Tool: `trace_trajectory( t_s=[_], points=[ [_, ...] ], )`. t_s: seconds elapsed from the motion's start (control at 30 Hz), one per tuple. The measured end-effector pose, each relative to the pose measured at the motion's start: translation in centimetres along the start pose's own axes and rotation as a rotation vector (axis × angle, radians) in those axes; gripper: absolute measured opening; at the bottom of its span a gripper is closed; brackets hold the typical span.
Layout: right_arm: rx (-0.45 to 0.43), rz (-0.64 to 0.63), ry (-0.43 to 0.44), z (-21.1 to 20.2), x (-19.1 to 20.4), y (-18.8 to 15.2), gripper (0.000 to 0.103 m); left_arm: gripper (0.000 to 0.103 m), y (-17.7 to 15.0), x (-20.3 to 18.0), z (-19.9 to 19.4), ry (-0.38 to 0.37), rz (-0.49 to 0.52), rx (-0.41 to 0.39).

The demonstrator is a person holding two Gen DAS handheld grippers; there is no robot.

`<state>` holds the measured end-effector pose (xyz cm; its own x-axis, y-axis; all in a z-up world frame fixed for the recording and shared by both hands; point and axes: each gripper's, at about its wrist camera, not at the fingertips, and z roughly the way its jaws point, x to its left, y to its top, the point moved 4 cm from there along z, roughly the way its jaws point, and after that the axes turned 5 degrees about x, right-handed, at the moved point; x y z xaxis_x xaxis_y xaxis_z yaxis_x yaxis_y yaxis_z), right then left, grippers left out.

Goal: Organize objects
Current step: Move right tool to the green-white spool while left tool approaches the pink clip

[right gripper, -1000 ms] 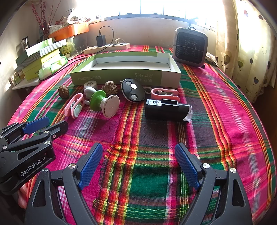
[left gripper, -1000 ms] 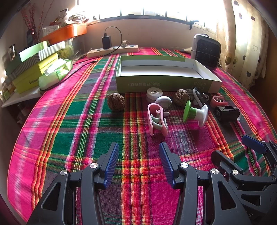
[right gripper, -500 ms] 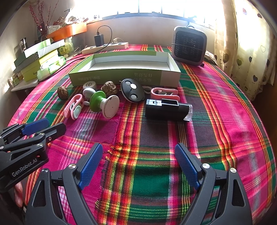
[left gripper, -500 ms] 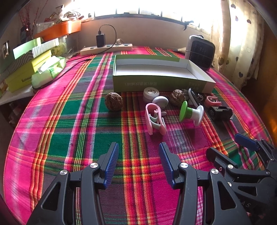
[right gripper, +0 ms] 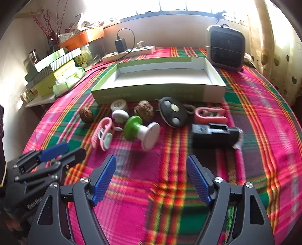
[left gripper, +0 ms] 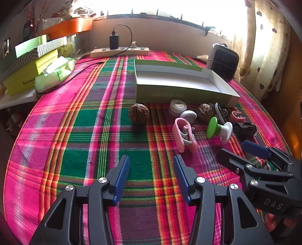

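1. Two grippers hover over the plaid tablecloth (right gripper: 254, 105); the left gripper (left gripper: 151, 169) and the right gripper (right gripper: 151, 169) both have jaws spread, holding nothing.
2. Small items lie in a row just before the empty green box (right gripper: 160, 90): walnut (left gripper: 139, 113), pink clip (left gripper: 184, 134), green-and-white spool (right gripper: 141, 131), black case (right gripper: 215, 134).

Strong daylight floods through a wide window (right gripper: 188, 7) straight ahead, washing out the panes above a beige wall (left gripper: 160, 35). A table draped in pink, green and red plaid cloth (left gripper: 79, 135) fills the foreground. Cream curtains with heart cut-outs (left gripper: 268, 47) hang far right. Far left, an orange tray (right gripper: 85, 36) sits on stacked boxes (left gripper: 28, 71).
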<state>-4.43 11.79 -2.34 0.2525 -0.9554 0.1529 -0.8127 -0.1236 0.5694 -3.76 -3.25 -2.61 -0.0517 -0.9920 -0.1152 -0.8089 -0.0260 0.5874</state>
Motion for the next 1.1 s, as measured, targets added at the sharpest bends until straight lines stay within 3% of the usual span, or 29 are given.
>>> trace_trajectory(
  t_s=[0.33, 0.97, 1.1],
  points=[
    [-0.007, 0.026, -0.013, 0.9, 0.7, 1.9, 0.069, 0.047, 0.4, 0.5, 0.3, 0.000, 0.005, 0.002],
    [0.008, 0.029, -0.030, 1.4, -0.1, 2.0, 0.035, 0.047, 0.7, 0.0, 0.1, -0.038, 0.011, 0.008],
    [0.001, 0.011, -0.023, 1.3, -0.2, 1.8, 0.034, 0.047, 1.1, -0.4, 0.0, -0.057, 0.014, 0.009]
  ],
)
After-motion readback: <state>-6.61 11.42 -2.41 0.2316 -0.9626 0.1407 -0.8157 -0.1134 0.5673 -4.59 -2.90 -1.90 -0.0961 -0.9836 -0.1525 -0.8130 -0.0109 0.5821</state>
